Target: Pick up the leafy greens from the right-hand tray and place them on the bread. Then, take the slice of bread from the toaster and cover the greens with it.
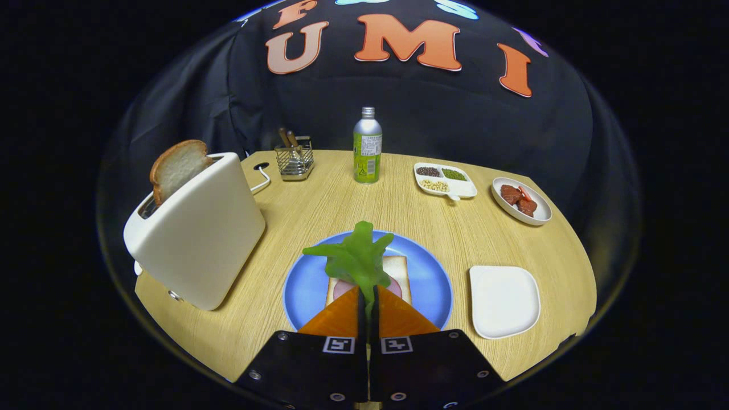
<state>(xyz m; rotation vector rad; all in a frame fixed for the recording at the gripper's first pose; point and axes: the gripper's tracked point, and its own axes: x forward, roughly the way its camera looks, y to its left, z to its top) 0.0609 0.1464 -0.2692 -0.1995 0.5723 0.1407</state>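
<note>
Wooden table [319,199], black cloth behind. Gripper [367,296] pinched closed on leafy greens [356,259], held over bread [398,267] on blue plate [304,285] just ahead. Toaster [199,239] left, slice [176,165] up. Risk: floppy leaf clinging to fingers, landing off-centre.

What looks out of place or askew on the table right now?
Nothing stands out. The gripper is shut on the leafy greens over the bread on the blue plate. The toaster stands upright with its bread slice poking out. No spills around it.
</note>
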